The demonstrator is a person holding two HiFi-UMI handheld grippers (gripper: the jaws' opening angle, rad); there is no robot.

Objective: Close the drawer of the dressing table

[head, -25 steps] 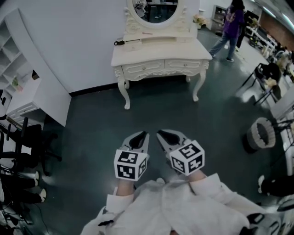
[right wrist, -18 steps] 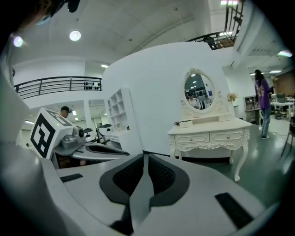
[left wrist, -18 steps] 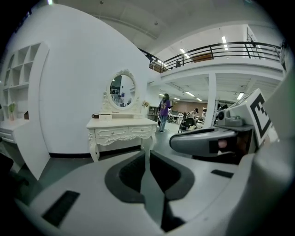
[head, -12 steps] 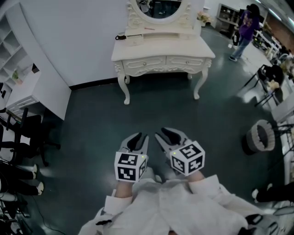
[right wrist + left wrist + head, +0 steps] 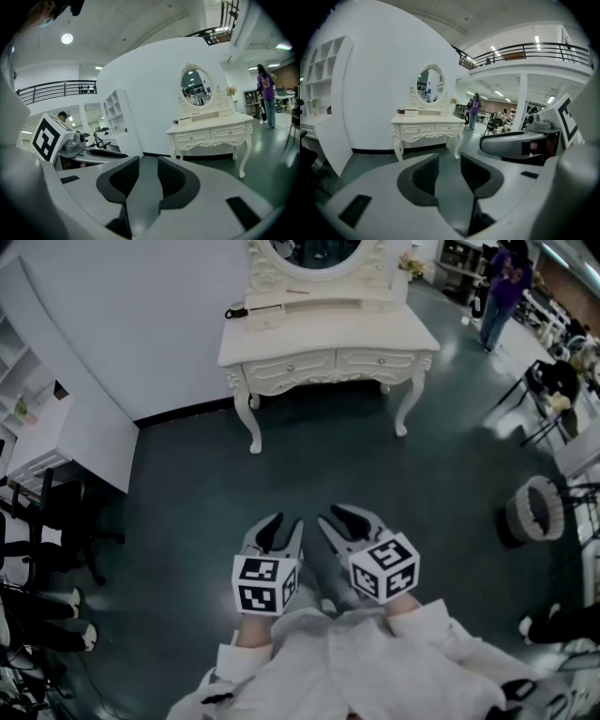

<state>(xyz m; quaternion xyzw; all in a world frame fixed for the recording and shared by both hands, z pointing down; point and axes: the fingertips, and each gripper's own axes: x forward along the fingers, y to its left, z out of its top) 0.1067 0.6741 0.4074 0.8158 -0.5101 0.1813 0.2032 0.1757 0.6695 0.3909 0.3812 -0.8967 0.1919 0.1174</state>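
The white dressing table (image 5: 328,334) with its oval mirror stands against the curved wall at the top of the head view, well beyond both grippers. Its two drawer fronts (image 5: 295,363) look flush with the frame from here. My left gripper (image 5: 281,527) and right gripper (image 5: 342,519) hang side by side low over the dark floor, both pointed at the table. Both pairs of jaws have just been opening and stand apart with nothing between them. The left gripper view shows the table (image 5: 426,129) past its jaws (image 5: 450,161). The right gripper view shows the table (image 5: 211,133) past its jaws (image 5: 148,164).
A white shelf unit (image 5: 37,418) and black chairs (image 5: 47,531) line the left side. A round basket (image 5: 534,512) and more chairs (image 5: 553,390) stand at the right. A person in purple (image 5: 502,282) walks at the far right. A small box (image 5: 258,313) sits on the tabletop.
Both grippers' jaws have gone from shut to apart and have sunk slightly. The view has shifted a little, and the person in purple has moved along the far right.
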